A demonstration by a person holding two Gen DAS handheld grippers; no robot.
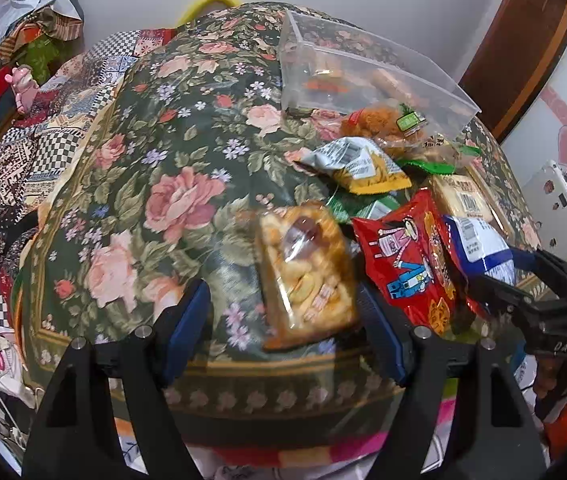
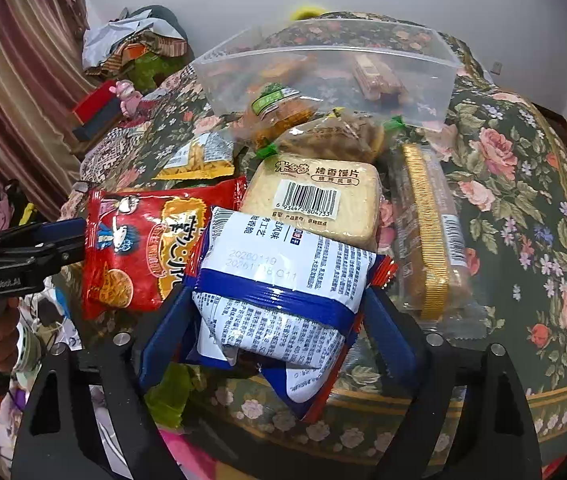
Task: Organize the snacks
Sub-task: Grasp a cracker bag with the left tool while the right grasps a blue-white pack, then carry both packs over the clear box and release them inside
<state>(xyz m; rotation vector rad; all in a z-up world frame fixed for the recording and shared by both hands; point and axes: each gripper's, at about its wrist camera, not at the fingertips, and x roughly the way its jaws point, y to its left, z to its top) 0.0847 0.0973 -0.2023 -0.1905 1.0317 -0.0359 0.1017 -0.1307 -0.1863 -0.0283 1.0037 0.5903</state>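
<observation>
On the rose-patterned cloth (image 1: 171, 200) a clear plastic tub (image 2: 323, 60) holds a few snacks behind the loose heap, where the right gripper (image 2: 279, 316) clamps a blue-and-white packet (image 2: 283, 280) while the left gripper (image 1: 283, 320) stands open around a clear bag of nuts (image 1: 303, 272), touching only its right side.

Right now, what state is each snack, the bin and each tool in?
left tool: open, astride the clear pastry packet, pads off it
clear pastry packet: sealed, flat on the floral cloth
right tool: around the blue-and-white packet, pads at its sides
blue-and-white packet: sealed, lying on other packets
red packet: sealed, lying flat
clear bin: open-topped, some snacks inside
</observation>
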